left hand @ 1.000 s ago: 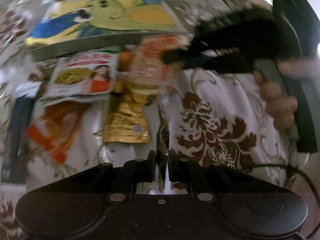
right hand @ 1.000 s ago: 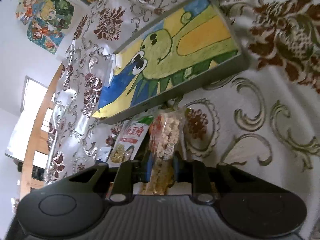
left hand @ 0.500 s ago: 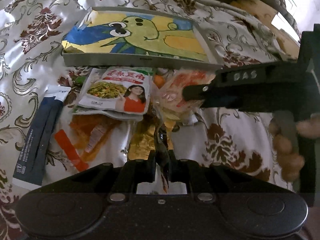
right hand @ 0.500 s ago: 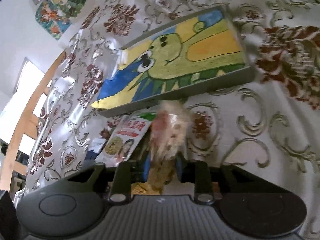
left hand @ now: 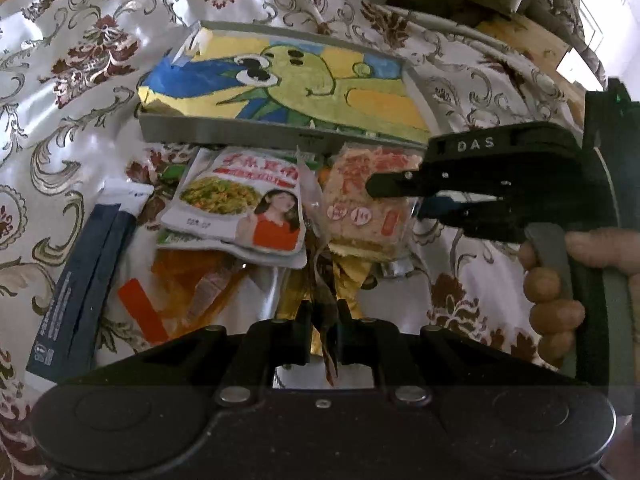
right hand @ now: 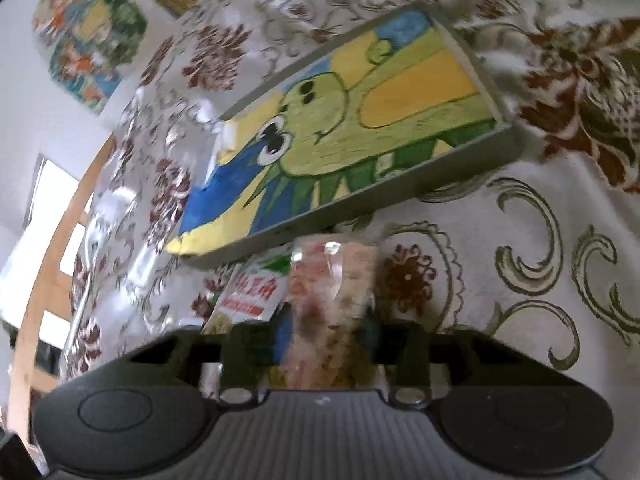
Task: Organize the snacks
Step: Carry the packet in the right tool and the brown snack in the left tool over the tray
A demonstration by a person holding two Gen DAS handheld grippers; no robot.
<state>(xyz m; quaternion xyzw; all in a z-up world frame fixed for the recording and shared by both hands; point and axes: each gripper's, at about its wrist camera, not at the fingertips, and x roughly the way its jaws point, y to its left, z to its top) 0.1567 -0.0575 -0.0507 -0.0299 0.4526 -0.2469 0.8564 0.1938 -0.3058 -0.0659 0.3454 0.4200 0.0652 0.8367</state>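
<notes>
In the left wrist view my left gripper (left hand: 324, 312) is shut on the thin dark edge of a wrapper (left hand: 320, 264) that rises from the snack pile. My right gripper (left hand: 394, 200) reaches in from the right, its jaws closing around a clear pack of orange rice crackers (left hand: 356, 208) just in front of the grey tray (left hand: 240, 132) with a green cartoon animal painted inside. In the right wrist view the same cracker pack (right hand: 332, 280) sits between that gripper's (right hand: 324, 336) fingers, blurred, just short of the tray's near wall (right hand: 400, 196).
A white packet with a woman's picture (left hand: 240, 208) lies left of the crackers. An orange see-through packet (left hand: 192, 276), a gold foil packet (left hand: 352, 280) and a long dark blue sachet (left hand: 88, 264) lie nearer. A person's hand (left hand: 556, 300) holds the right gripper's handle. A flowered cloth (right hand: 520, 260) covers the table.
A dark wrapper strip has come up between my left jaws. The right gripper has carried the cracker pack nearer the tray's wall. The left view has swung, showing more of the tray.
</notes>
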